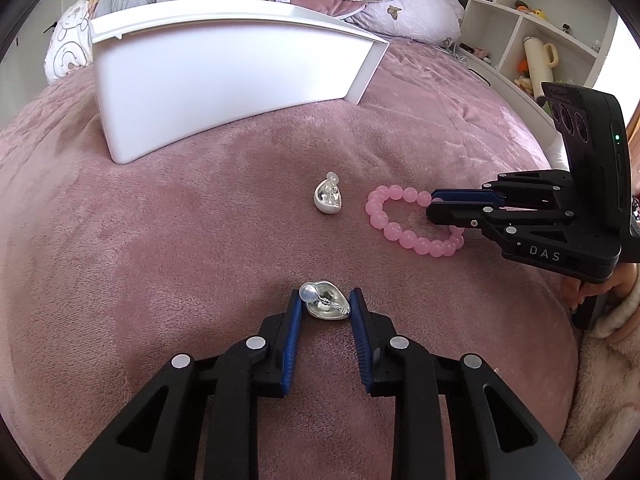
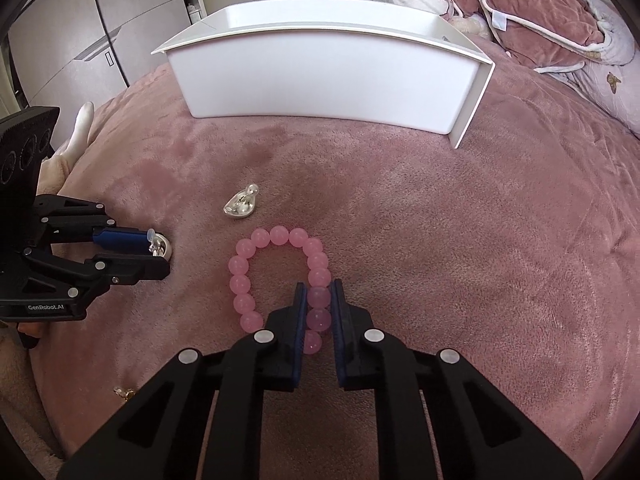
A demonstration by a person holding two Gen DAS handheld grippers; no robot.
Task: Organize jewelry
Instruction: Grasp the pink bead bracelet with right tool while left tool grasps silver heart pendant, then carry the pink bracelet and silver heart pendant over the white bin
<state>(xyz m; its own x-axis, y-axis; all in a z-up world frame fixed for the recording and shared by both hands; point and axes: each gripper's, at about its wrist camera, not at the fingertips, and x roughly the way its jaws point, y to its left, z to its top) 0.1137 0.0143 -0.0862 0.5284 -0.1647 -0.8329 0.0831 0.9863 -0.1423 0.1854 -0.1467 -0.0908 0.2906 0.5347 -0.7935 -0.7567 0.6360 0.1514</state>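
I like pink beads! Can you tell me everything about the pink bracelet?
The pink bracelet is a loop of round, glossy, cloudy-pink beads, like glass or stone. It lies flat on the fuzzy mauve blanket, pulled into a long oval. The right claw is shut on beads at one side.

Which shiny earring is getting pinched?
The near earring, between the left gripper. The other earring lies alone, nearer the white box.

Pink plush bedspread [image 1: 160, 240], piled bedding [image 2: 540, 20], white cubby shelves [image 1: 520, 20], grey wardrobe [image 2: 100, 20].
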